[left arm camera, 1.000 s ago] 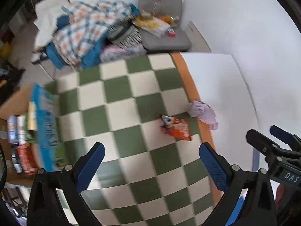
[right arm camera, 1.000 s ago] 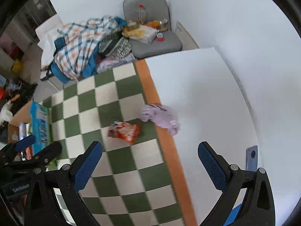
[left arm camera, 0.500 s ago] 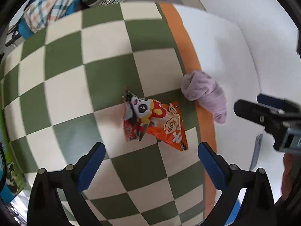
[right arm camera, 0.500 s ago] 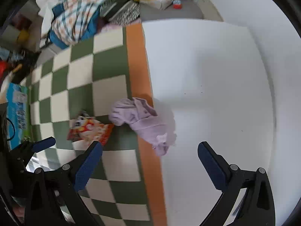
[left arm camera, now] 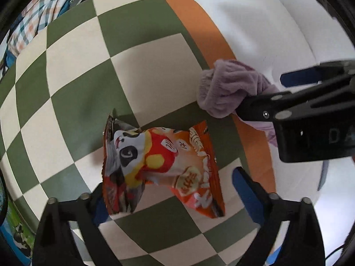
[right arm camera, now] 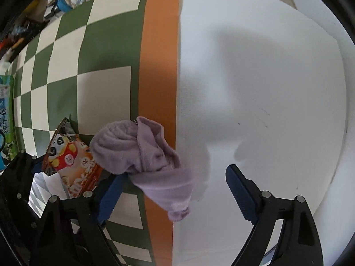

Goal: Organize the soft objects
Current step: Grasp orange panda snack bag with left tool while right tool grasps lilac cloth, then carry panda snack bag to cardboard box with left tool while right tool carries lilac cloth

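Note:
An orange snack bag with a panda (left arm camera: 159,168) lies on the green and cream checked cloth (left arm camera: 88,71). My left gripper (left arm camera: 168,197) is open, its fingers on either side of the bag's near end. A crumpled lilac plush cloth (right arm camera: 144,155) lies over the orange border strip (right arm camera: 159,55), next to the bag (right arm camera: 73,166). My right gripper (right arm camera: 175,195) is open and straddles the cloth's near end. The right gripper also shows in the left wrist view (left arm camera: 261,95), with the lilac cloth (left arm camera: 228,88) between its fingers.
A white surface (right arm camera: 266,88) lies right of the orange strip. A pile of checked clothes (left arm camera: 28,22) sits beyond the cloth's far edge. A blue and green carton (right arm camera: 5,115) lies at the far left.
Both grippers have come down and forward. The left one now straddles the snack bag, the right one the lilac cloth. Both stay open.

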{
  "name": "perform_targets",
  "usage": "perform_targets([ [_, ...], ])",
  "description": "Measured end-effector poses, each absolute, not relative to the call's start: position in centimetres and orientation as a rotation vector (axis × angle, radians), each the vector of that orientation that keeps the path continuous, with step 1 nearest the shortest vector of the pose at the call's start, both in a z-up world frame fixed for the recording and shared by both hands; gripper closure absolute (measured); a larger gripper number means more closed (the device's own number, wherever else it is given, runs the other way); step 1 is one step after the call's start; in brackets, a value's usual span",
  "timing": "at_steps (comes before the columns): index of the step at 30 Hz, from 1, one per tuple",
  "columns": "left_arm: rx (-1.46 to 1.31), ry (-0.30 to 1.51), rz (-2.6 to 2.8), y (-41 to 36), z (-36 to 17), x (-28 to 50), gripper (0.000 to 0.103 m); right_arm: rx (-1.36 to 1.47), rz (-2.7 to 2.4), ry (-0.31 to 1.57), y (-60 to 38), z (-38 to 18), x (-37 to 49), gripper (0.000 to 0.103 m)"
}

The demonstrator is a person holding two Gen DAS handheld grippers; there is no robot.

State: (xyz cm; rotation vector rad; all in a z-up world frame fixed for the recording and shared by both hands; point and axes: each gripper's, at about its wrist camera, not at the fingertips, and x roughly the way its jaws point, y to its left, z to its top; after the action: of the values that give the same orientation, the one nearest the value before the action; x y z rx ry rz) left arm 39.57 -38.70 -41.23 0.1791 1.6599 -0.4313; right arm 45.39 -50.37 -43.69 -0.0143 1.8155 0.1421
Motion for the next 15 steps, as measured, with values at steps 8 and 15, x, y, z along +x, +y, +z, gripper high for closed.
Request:
perform_targets([
  [8,0.250,1.612,-0.404,-39.8,-41.4,40.3,0.026,0.001,0.135,1.864,-50.5,-45.0,46.3,0.025],
  [15,0.247,1.606,-0.396,-38.9,-41.3,40.4,0.043,-0.069,0.083,1.881,-50.1,-45.2,46.0,0.057],
])
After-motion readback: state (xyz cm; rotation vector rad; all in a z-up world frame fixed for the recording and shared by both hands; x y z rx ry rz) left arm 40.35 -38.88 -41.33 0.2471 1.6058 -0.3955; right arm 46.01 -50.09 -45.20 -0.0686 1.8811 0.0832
